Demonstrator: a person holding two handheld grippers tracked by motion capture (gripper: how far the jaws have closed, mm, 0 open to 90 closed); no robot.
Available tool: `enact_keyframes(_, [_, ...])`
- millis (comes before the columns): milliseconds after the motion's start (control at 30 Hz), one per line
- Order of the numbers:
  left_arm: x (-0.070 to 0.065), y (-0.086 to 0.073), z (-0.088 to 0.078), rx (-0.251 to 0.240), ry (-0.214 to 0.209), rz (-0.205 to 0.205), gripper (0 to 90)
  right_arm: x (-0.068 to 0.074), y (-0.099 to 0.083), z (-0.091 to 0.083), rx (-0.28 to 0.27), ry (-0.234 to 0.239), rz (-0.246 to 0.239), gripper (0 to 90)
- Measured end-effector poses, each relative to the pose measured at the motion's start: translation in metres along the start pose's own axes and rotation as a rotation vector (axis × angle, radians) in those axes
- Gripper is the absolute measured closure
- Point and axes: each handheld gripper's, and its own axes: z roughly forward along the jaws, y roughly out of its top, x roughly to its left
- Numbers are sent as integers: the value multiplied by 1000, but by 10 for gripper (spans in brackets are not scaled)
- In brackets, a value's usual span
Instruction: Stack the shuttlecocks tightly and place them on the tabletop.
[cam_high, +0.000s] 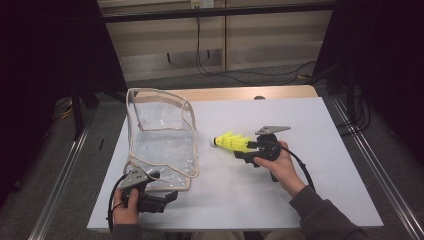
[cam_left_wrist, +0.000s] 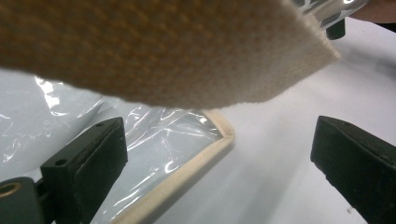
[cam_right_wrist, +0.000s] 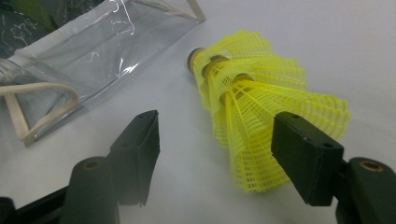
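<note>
Lying between the right gripper's (cam_right_wrist: 215, 154) parted fingers, nested yellow shuttlecocks (cam_right_wrist: 261, 107) sit unclamped.

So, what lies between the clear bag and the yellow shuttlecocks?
Nothing: in the high view, bare white table separates the clear bag from the yellow shuttlecocks.

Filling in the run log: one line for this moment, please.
right gripper open beside stacked yellow shuttlecocks | left gripper open at clear bag corner

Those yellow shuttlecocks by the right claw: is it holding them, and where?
No. The right claw is open; the stacked yellow shuttlecocks lie on the white table, one jaw beside their wide end, nothing gripped.
</note>
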Motion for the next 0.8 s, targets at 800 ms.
enact_keyframes(800, [0, 0, 0, 1, -1, 0, 36, 9, 5, 16, 1, -27, 0, 196])
